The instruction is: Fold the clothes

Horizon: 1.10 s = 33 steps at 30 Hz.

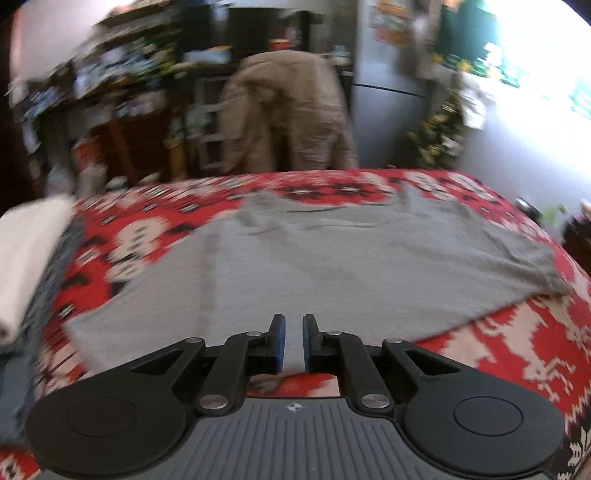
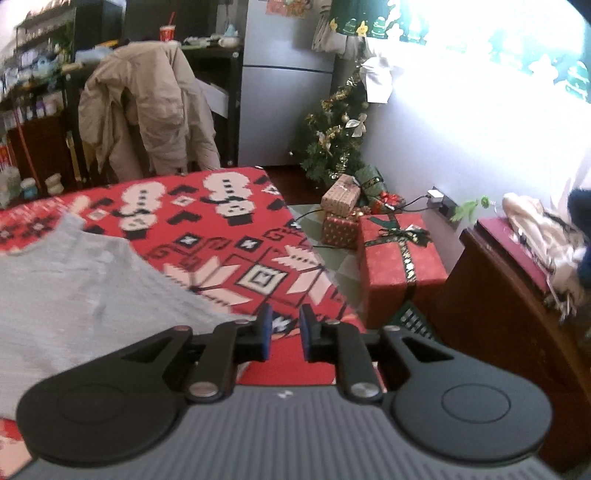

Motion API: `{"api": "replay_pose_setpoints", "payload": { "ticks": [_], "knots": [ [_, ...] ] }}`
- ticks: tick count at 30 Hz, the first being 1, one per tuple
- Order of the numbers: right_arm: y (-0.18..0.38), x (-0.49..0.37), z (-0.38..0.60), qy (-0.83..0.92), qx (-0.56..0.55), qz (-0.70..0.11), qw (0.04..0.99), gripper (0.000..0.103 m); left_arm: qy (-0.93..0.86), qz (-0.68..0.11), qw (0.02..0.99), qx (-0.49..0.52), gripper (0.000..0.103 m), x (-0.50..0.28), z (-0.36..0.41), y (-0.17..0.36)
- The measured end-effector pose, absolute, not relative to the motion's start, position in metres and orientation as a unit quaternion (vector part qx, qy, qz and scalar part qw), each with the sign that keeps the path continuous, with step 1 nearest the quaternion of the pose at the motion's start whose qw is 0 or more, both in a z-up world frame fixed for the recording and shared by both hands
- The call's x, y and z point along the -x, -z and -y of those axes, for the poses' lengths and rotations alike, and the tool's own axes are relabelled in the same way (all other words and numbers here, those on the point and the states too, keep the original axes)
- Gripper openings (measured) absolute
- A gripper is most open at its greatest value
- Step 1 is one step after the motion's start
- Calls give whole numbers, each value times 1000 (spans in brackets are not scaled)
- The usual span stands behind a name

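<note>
Grey cotton T-shirt (image 1: 325, 266) lies spread flat on the red, white and black patterned blanket (image 1: 517, 343); the left tool (image 1: 293, 341) hovers over its near hem, fingers slightly parted, holding nothing; the right tool (image 2: 283, 338) hangs beside the shirt's edge, narrowly parted, empty.

No legible text anywhere; perhaps print on the fridge posters (image 2: 286, 7), too blurred to read
</note>
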State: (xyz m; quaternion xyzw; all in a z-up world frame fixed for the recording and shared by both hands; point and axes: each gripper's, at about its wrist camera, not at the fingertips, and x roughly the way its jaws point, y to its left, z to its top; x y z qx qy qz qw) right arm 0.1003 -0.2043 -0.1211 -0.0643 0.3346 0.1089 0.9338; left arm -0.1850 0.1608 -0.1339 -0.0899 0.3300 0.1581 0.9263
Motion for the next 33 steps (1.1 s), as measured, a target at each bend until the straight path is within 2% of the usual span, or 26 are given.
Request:
{"api": "replay_pose_setpoints", "payload": {
  "ticks": [9,14,17,21,26,28,33],
  "knots": [
    [102,-37,158,-187,38,-329,925,17,-242,-367,889,126,10,218,-208,148],
    [98,-18,135,-219,38,-332,917,21,-251,-340,893,157,10,235,-214,141],
    [99,-7,127,-237,32,-336,911,22,-254,-315,895,190,27,241,-223,134],
    [101,2,125,-246,31,-338,908,23,-264,-310,888,214,29,236,-240,134],
    [101,7,130,-243,26,-341,908,24,-270,-324,869,260,16,230,-256,142],
    [101,6,135,-239,25,-341,909,24,-272,-329,860,279,2,228,-263,145],
    [103,3,140,-233,24,-344,909,24,-302,-307,872,232,2,236,-256,137]
  ]
}}
